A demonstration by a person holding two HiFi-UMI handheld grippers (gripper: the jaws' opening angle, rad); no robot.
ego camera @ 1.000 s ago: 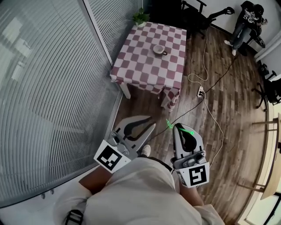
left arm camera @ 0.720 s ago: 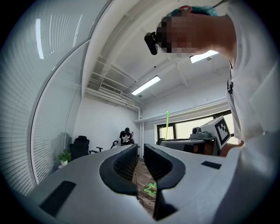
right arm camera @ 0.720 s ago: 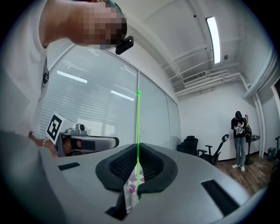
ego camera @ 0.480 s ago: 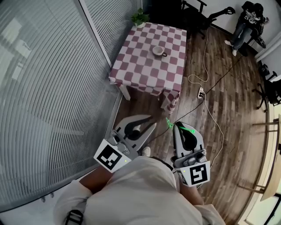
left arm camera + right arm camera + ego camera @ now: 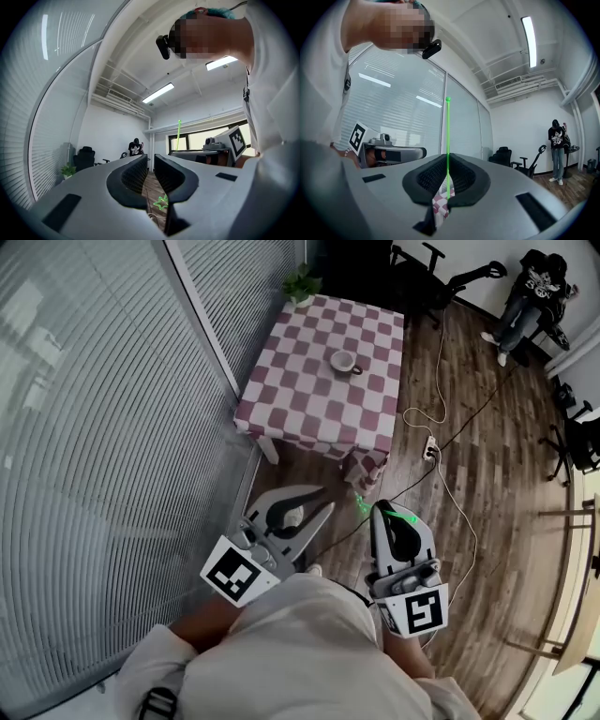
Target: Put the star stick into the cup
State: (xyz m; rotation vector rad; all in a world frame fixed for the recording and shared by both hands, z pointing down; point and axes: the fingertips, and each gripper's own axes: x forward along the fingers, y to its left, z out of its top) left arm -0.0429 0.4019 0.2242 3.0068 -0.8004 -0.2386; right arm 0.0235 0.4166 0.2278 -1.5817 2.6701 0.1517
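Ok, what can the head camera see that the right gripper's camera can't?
Only the head view shows the cup on the checkered table, and the potted plant. Only the right gripper view shows the ceiling light and the star stick with its thin end pointing up. Both show the right gripper holding the stick, the left gripper and a person standing far off.

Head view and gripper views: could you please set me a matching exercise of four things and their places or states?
1 star stick
2 cup
3 left gripper
4 potted plant

A jaws apart, nothing between them
B on the checked table
C clamped in the right gripper
D by the table's far corner

Pairs: 1-C, 2-B, 3-A, 4-D
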